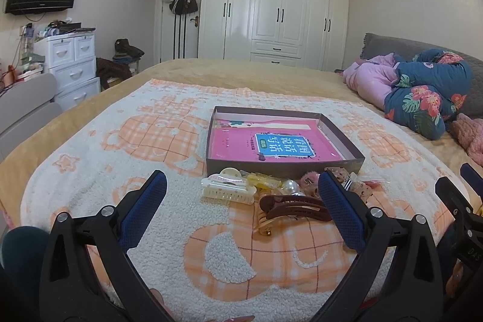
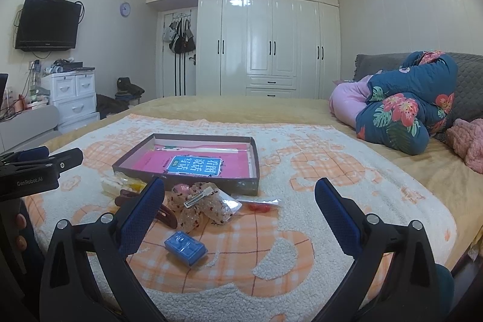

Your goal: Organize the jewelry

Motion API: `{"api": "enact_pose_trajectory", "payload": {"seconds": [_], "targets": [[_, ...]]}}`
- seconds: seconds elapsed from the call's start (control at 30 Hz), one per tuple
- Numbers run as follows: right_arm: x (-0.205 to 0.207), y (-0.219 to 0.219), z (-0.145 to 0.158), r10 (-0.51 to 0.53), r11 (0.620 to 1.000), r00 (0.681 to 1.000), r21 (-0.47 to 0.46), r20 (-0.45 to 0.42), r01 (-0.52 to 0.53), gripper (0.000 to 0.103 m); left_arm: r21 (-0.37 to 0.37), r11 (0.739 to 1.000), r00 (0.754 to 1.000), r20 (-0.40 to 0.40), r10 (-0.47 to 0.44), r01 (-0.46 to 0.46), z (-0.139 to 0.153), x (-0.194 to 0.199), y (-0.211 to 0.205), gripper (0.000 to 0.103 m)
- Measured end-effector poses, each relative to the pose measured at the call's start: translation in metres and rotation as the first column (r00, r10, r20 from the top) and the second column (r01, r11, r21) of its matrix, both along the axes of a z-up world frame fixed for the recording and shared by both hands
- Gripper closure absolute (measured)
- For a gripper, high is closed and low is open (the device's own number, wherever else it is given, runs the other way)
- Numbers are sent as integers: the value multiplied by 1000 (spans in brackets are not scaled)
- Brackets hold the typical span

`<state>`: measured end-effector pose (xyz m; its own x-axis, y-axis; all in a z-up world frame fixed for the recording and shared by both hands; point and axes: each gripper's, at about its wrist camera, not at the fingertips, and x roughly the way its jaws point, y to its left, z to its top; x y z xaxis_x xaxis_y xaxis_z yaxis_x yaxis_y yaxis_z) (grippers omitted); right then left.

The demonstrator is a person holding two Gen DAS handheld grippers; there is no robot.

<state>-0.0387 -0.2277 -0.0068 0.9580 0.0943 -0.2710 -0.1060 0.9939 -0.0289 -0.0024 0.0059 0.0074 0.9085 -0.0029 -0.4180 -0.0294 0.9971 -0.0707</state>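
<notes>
Bedroom; orange-and-white plaid fleece blanket (image 1: 90, 171) carries shallow dark cardboard tray (image 1: 347, 138) (pink booklet inside). Hair clips piled just before it: cream claw clip (image 1: 226, 191), brown clip (image 1: 294, 208). Right view alone shows blue plastic case (image 2: 185, 252). Left gripper (image 1: 241, 207) and right gripper (image 2: 240, 212) both spread, holding nothing.

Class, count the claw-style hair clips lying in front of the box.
2: the cream claw clip at the pile's left; the brown claw clip nearer the camera, to its right. Others may be hidden.
</notes>
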Motion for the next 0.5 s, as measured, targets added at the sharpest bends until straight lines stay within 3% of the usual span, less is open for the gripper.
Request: {"api": "enact_pose_trajectory", "payload": {"seconds": [0.5], "targets": [[1,2,2,8,1000,1000,-2,4,-8,6,7,1000,1000,19,-7,7,0,1,-1,11]]}}
